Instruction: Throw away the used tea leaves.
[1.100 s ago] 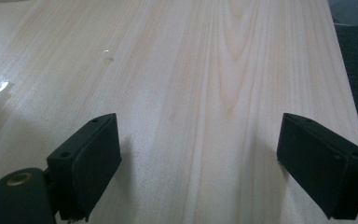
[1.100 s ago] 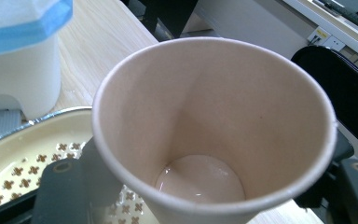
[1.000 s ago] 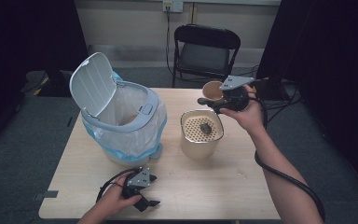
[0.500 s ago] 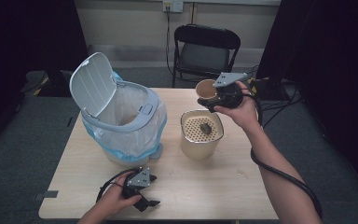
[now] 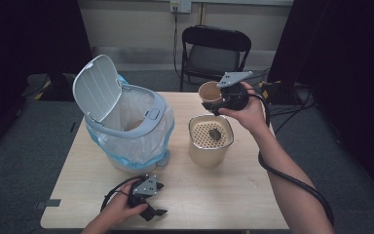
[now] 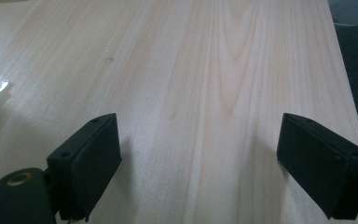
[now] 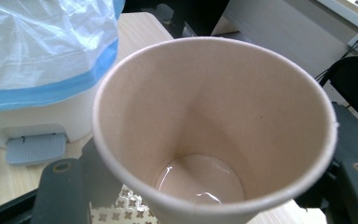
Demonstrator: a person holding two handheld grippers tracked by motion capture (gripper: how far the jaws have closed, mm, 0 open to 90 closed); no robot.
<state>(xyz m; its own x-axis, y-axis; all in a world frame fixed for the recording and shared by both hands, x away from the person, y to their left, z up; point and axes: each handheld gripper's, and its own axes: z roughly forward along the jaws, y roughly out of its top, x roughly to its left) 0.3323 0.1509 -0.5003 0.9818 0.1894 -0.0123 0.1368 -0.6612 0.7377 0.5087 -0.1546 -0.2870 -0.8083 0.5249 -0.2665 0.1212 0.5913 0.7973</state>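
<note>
Between the earlier high views and this one, my right gripper point(image 5: 222, 100) carried the paper cup point(image 5: 209, 91) a little up and away from the strainer pot point(image 5: 210, 139); my left gripper point(image 5: 151, 207) kept its place. Largest first: the lidded bin point(image 5: 126, 126), its lid up and its bag open, stood left of the strainer pot, on whose perforated top a small dark lump point(image 5: 214, 134) lay. The paper cup point(image 7: 209, 130), clamped between the right jaws, hung just behind the pot, with only a film of liquid left. I judged the draining step finished; the next move called for carrying the cup over the bin's mouth and parting the jaws. My left gripper point(image 6: 200, 163) rested near the table edge, jaws apart and empty. No writing could be read.
</note>
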